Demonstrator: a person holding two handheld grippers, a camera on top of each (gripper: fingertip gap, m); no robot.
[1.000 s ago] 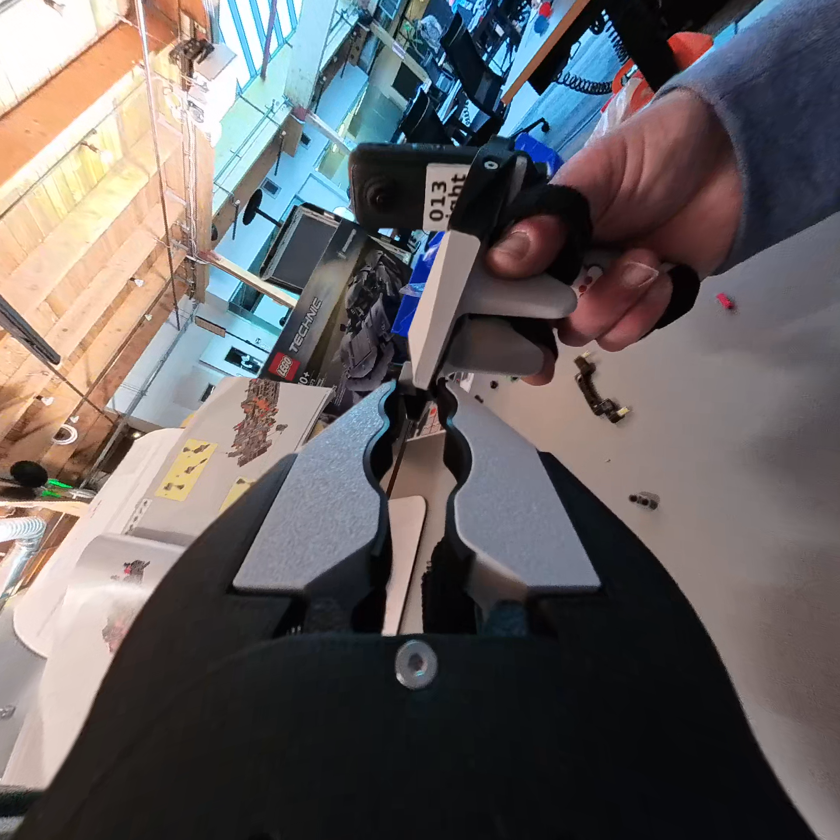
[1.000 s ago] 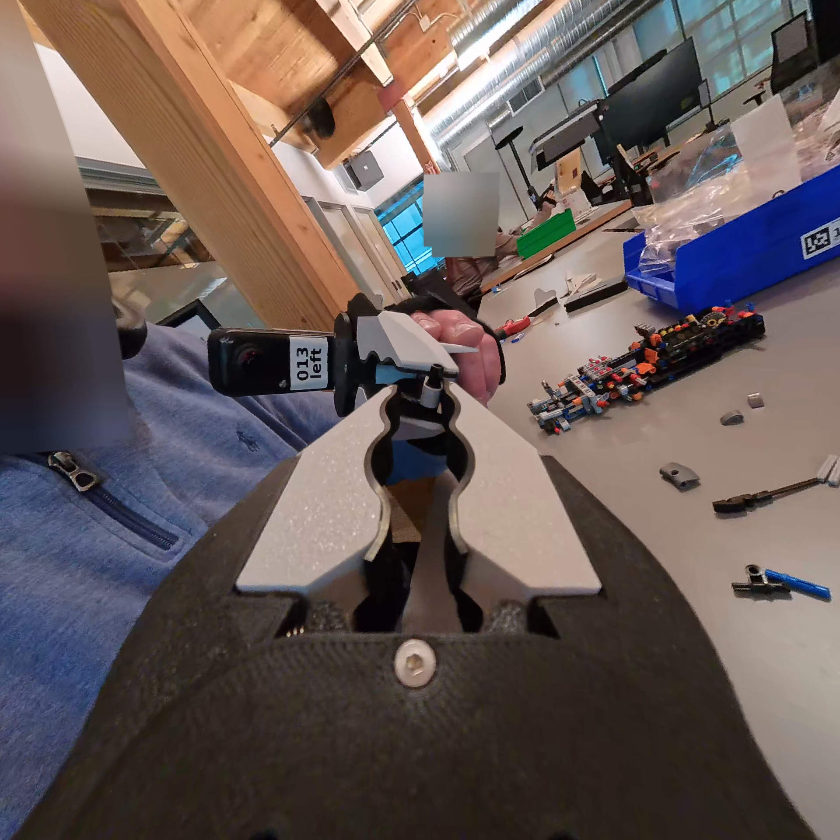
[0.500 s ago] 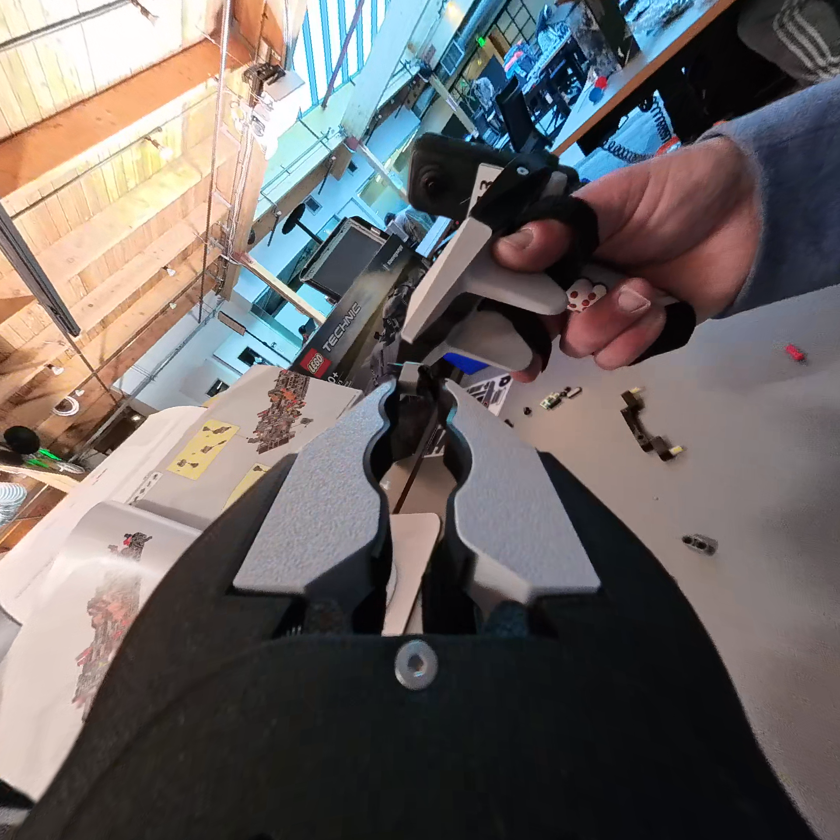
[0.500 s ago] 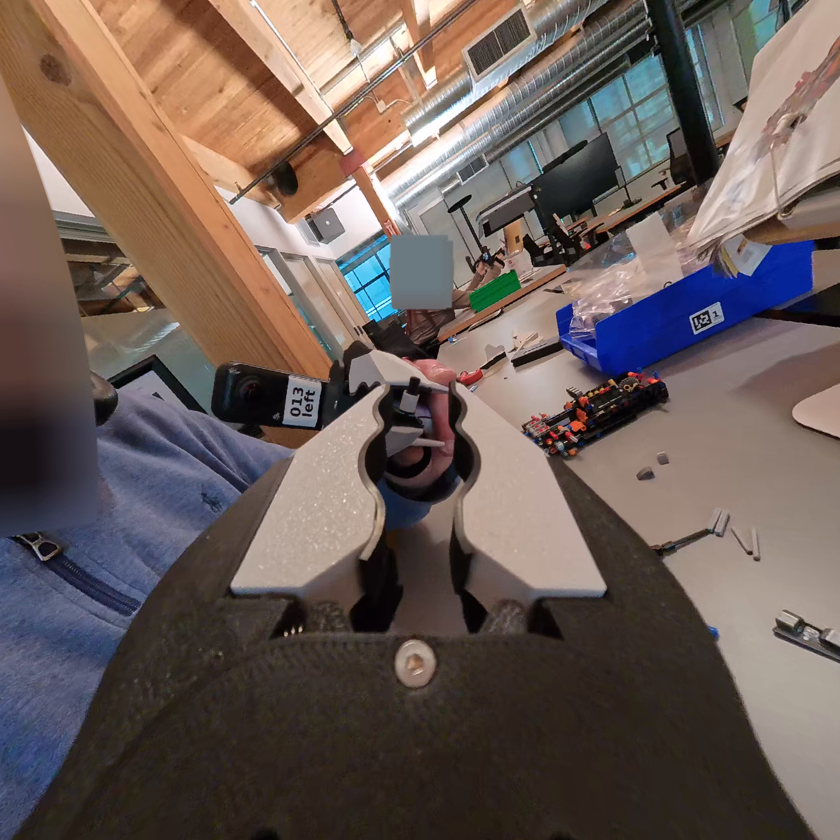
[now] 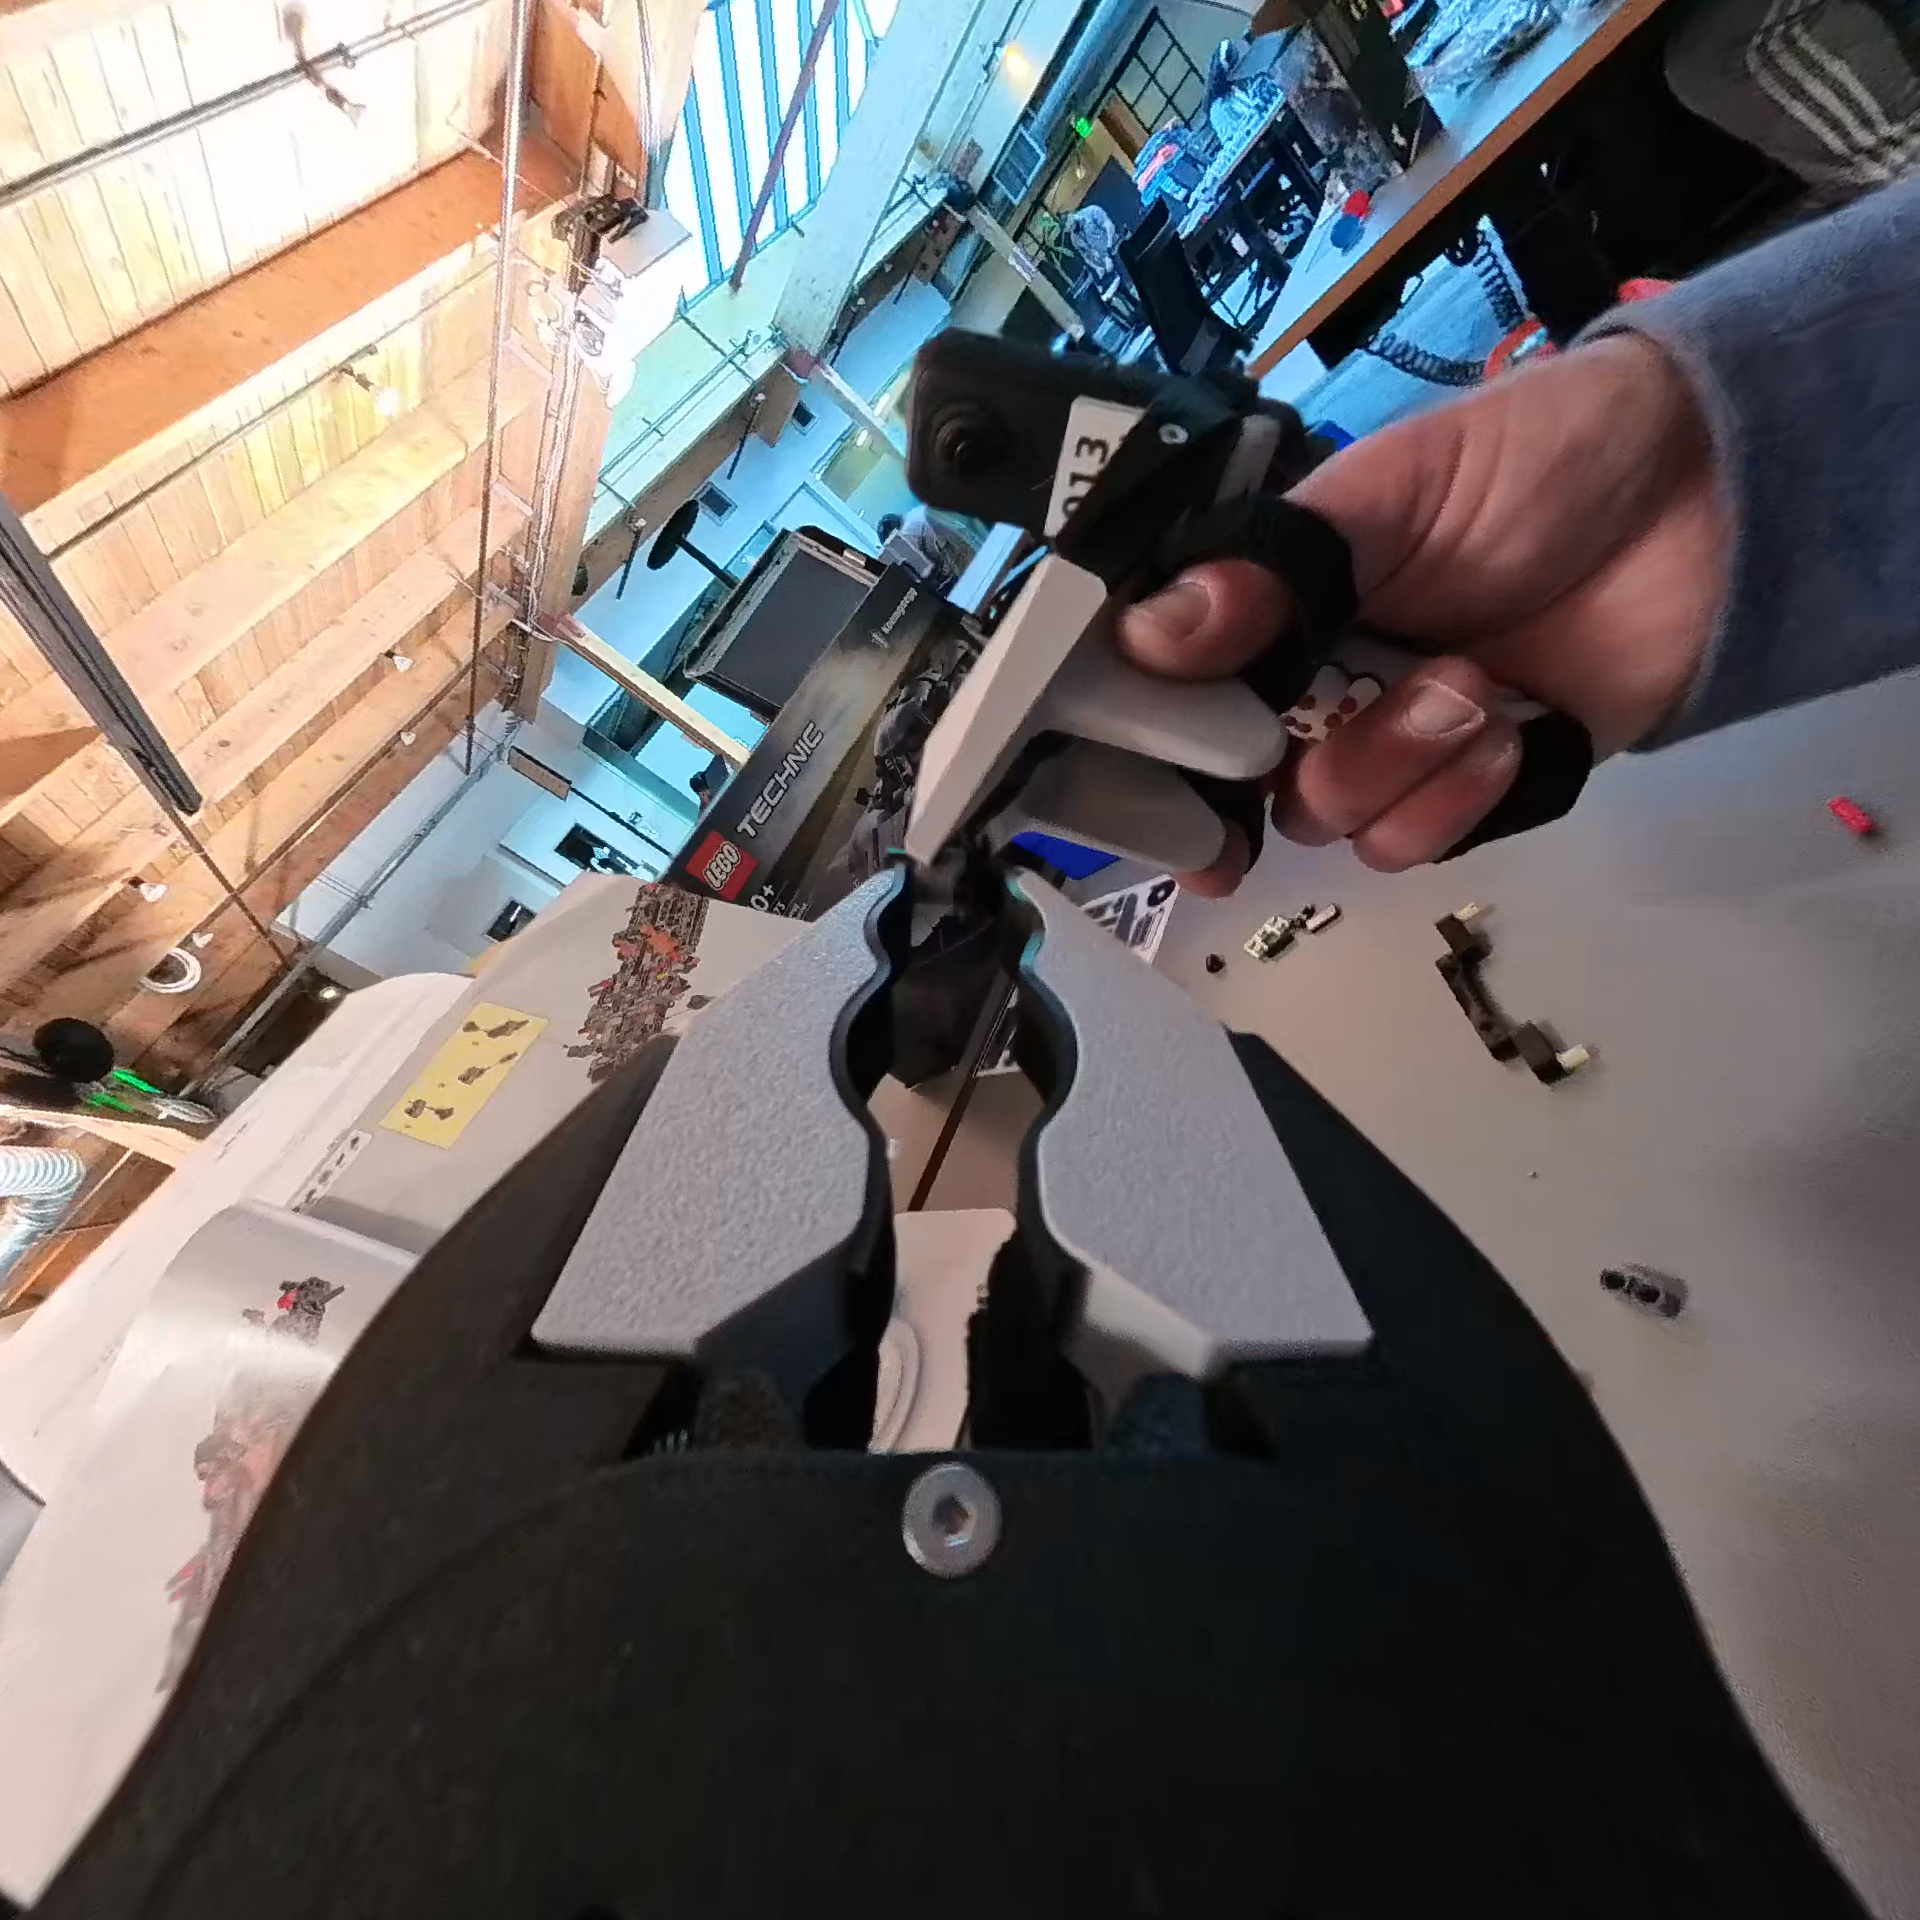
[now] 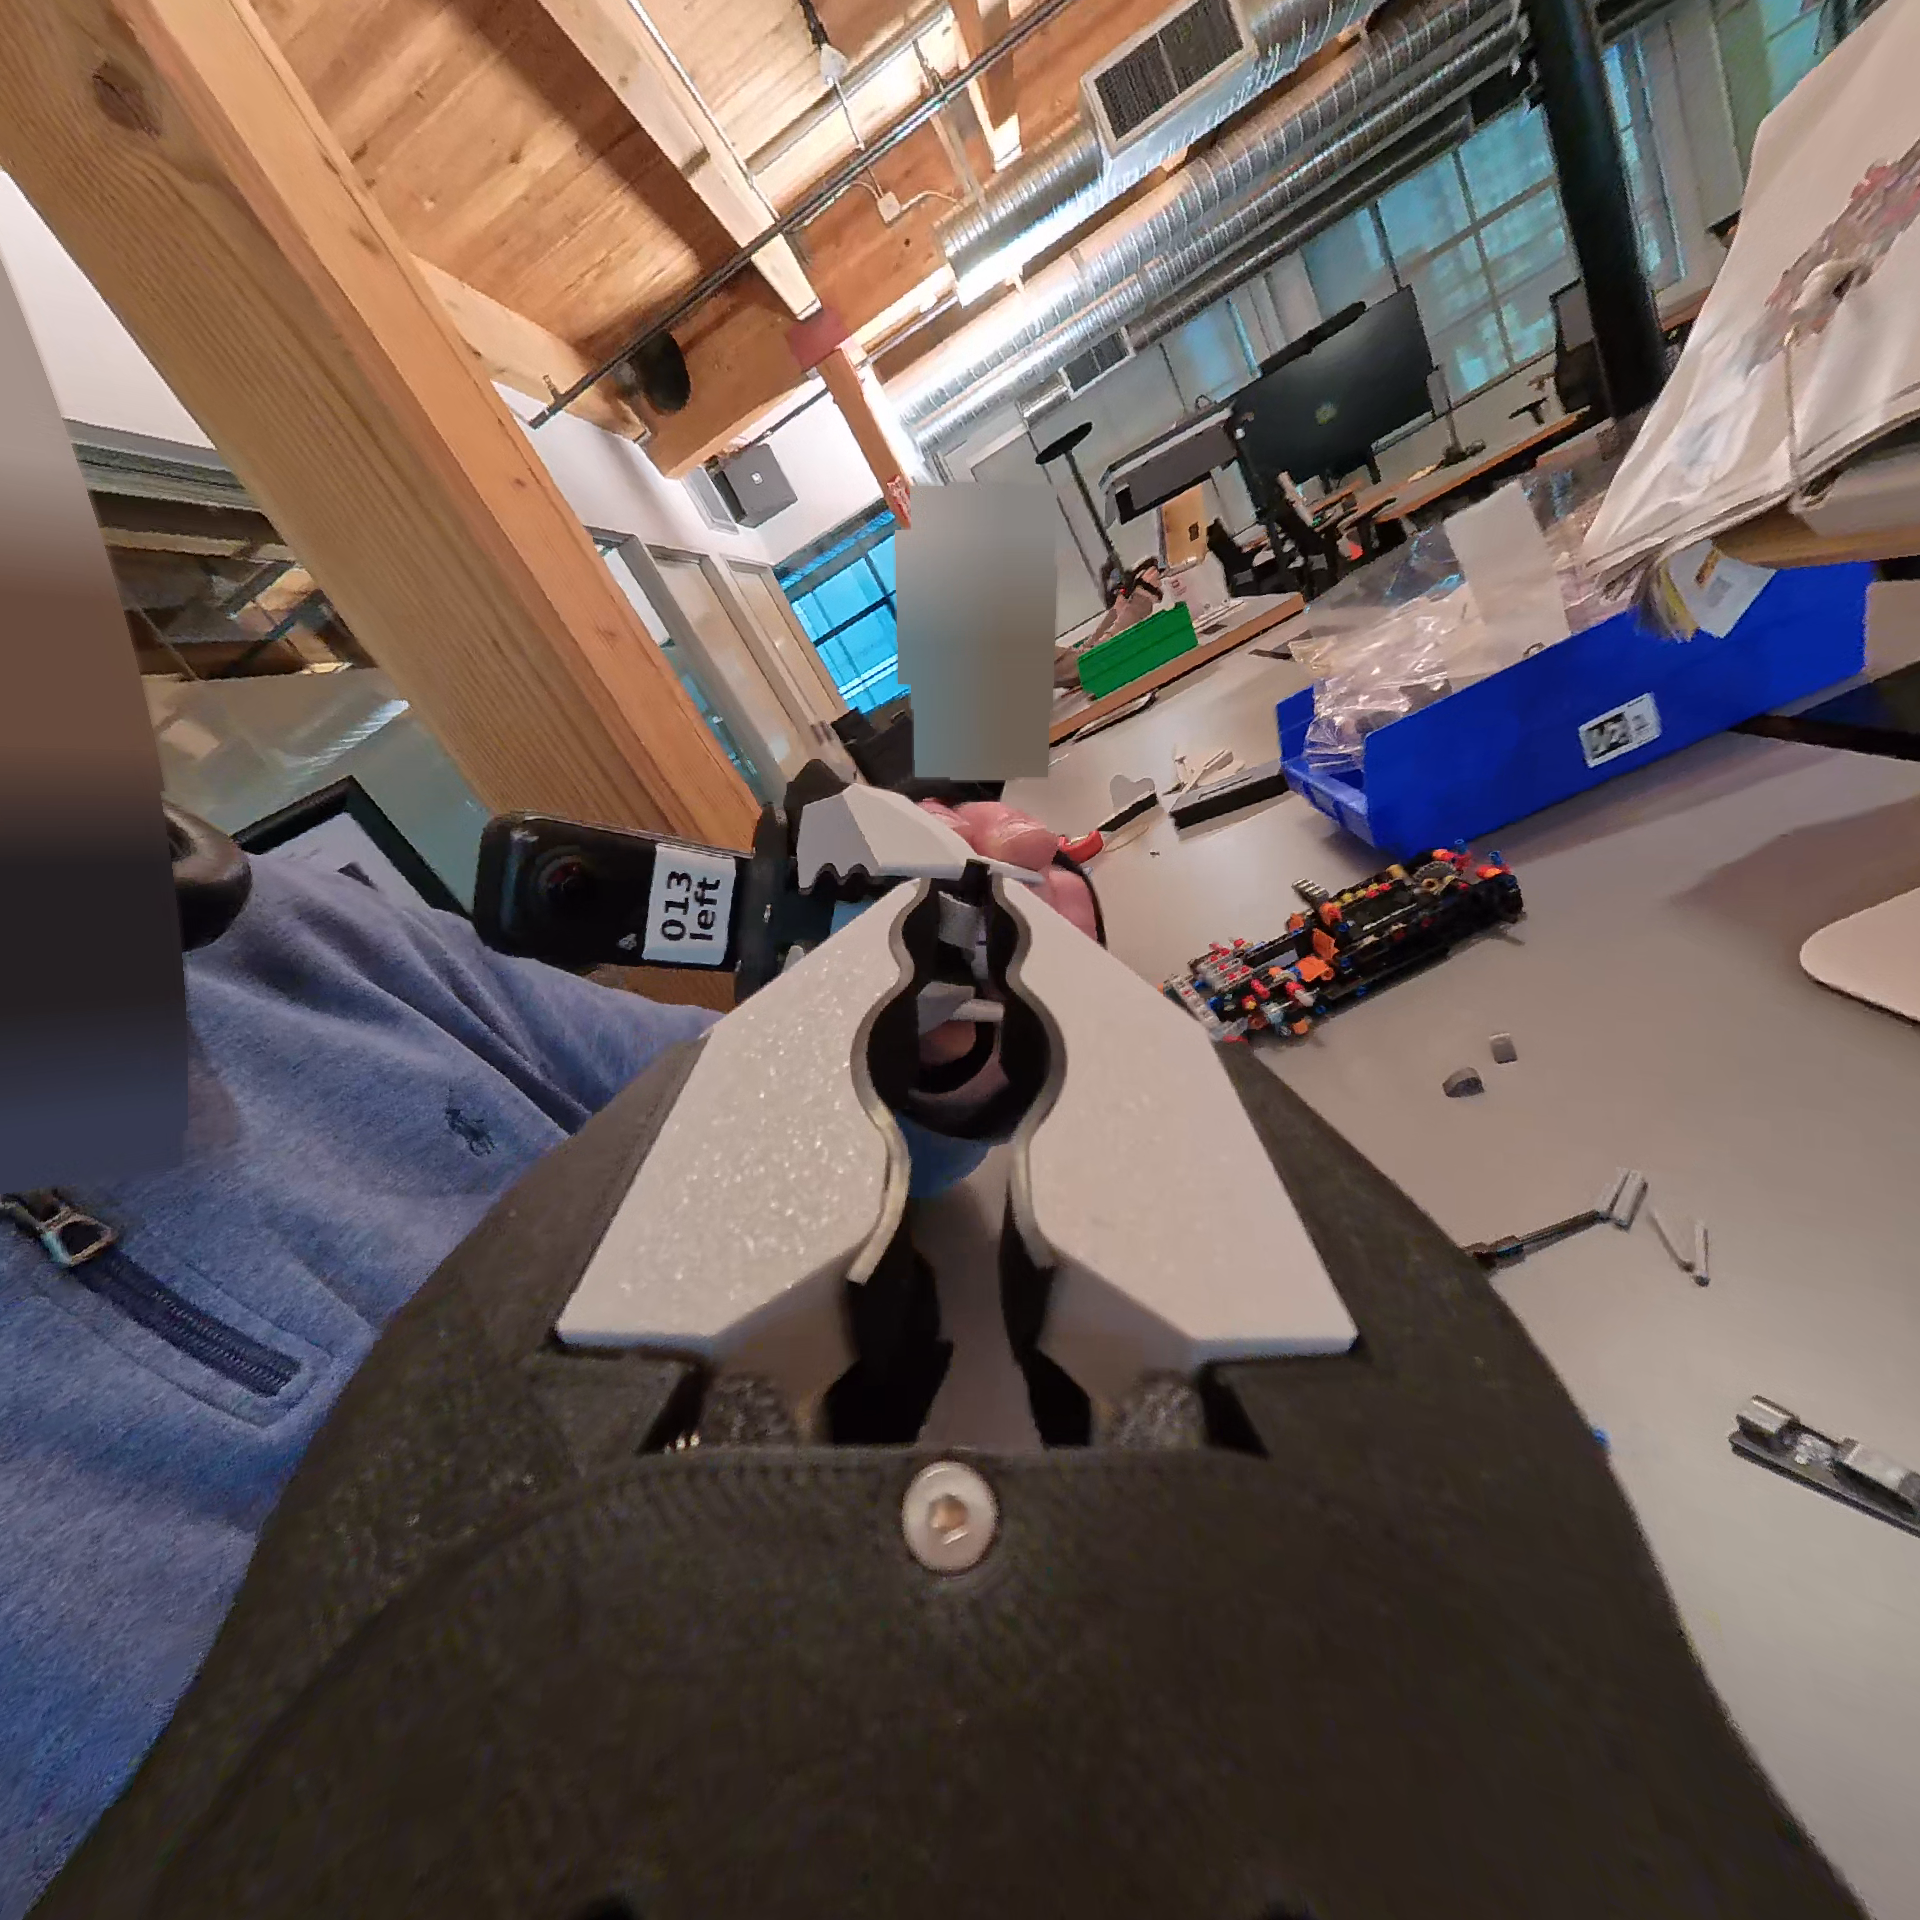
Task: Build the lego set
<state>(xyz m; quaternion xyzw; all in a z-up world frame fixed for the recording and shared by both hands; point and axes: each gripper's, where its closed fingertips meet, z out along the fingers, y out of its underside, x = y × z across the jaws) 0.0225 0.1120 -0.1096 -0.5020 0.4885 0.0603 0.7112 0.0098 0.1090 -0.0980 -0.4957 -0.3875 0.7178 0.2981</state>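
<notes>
Both grippers are held tip to tip above the grey table [image 5: 1558, 1507]. My left gripper [image 5: 958, 891] is shut on a small dark lego piece [image 5: 951, 914], and a thin black axle [image 5: 951, 1122] runs back between its fingers. My right gripper [image 6: 961, 881] is shut on a small grey lego piece [image 6: 961, 923]. In the left wrist view the right gripper [image 5: 930, 854], held by a hand [image 5: 1475, 623], touches the dark piece from above. In the right wrist view the left gripper [image 6: 997, 868] lies just beyond my right fingertips. How the two pieces meet is hidden.
A partly built black and orange model [image 6: 1361, 951] lies in front of a blue bin [image 6: 1538, 727] of bags. Loose pieces [image 6: 1475, 1070] and an axle [image 6: 1548, 1231] lie on the table. An open instruction booklet [image 5: 468, 1081], a set box [image 5: 810, 769] and black parts [image 5: 1496, 1023] are nearby. The person's blue sleeve and body [image 6: 312, 1195] are close on the left. Less than 4 cm separates the two grippers' tips.
Both grippers have stayed tip to tip and tilted together. The right view has swung, so the model and bin sit farther off. The right gripper's tips have closed in around the grey piece.
</notes>
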